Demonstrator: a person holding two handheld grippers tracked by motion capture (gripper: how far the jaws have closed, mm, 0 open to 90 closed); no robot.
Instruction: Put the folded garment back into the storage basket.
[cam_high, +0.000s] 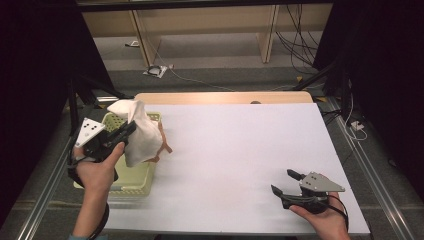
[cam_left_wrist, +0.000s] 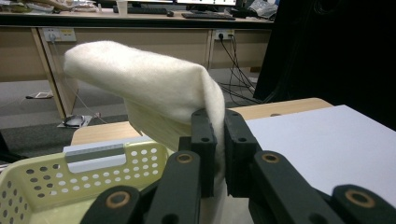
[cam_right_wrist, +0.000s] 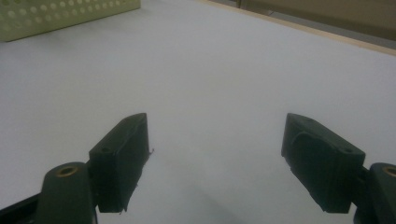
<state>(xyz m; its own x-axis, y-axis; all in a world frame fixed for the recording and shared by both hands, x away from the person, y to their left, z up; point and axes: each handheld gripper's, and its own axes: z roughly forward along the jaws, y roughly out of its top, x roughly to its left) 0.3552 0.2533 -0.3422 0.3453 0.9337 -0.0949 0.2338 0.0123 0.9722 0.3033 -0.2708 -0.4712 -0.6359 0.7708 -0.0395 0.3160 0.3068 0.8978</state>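
While the cloth hangs above the basket: step in hand is lifting it out.
Left gripper: jaws pinched on a fold of the cream-white fleecy cloth.
Cloth position: raised over the pale yellow perforated plastic basket, tail draping inside; an orange-brown piece peeks behind.
Right gripper: jaws spread, resting empty on the white table.
Advice: lift until the hem clears the rim, then carry rightward.

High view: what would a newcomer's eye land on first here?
The white cloth pinched in the shut left gripper and lifted above the pale yellow perforated basket at the table's left edge. Next, the right gripper, jaws wide open, low over the bare white tabletop near the front right corner.
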